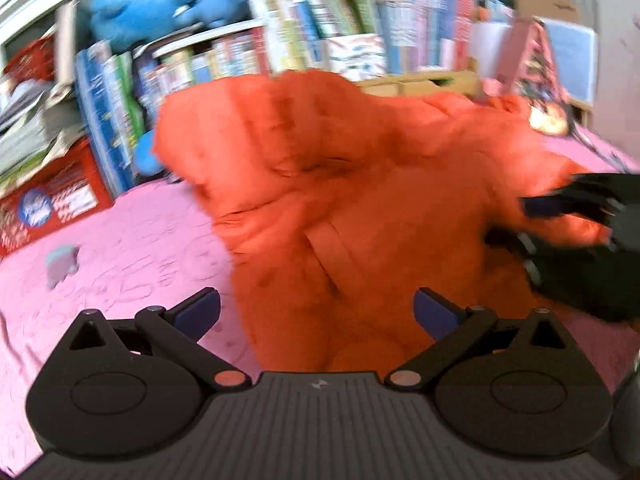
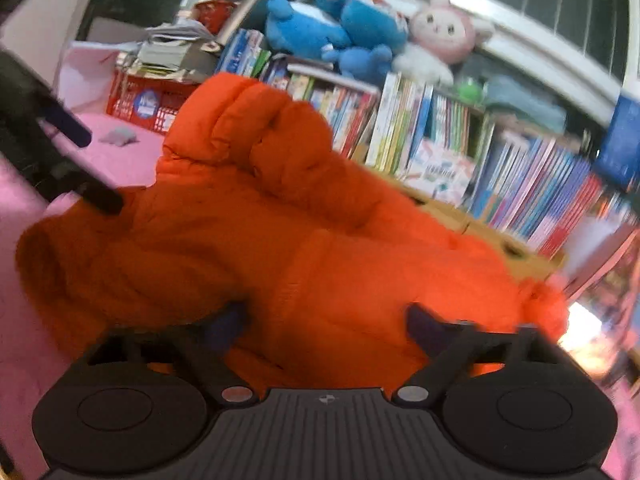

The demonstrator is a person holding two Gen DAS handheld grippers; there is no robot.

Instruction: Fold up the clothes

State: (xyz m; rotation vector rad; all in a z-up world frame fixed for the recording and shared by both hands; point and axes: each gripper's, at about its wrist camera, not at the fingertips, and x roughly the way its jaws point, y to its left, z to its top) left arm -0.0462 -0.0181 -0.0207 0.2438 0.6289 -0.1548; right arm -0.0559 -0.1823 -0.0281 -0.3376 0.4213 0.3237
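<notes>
An orange puffer jacket (image 1: 344, 184) lies bunched on a pink bedsheet (image 1: 120, 248); it also fills the right wrist view (image 2: 304, 240). My left gripper (image 1: 316, 312) is open, its jaws wide apart over the jacket's near edge, holding nothing. My right gripper (image 2: 324, 324) is open too, its jaws spread over the jacket's padded folds. The right gripper also shows in the left wrist view (image 1: 568, 216) at the jacket's right side. The left gripper shows in the right wrist view (image 2: 68, 148) at the jacket's left side. Both views are blurred by motion.
A bookshelf packed with books (image 2: 460, 148) runs behind the bed. Blue plush toys (image 2: 332, 28) and a pink rabbit plush (image 2: 440, 32) sit on top. A red crate (image 1: 52, 204) stands at the left. A small grey-blue item (image 1: 60, 264) lies on the sheet.
</notes>
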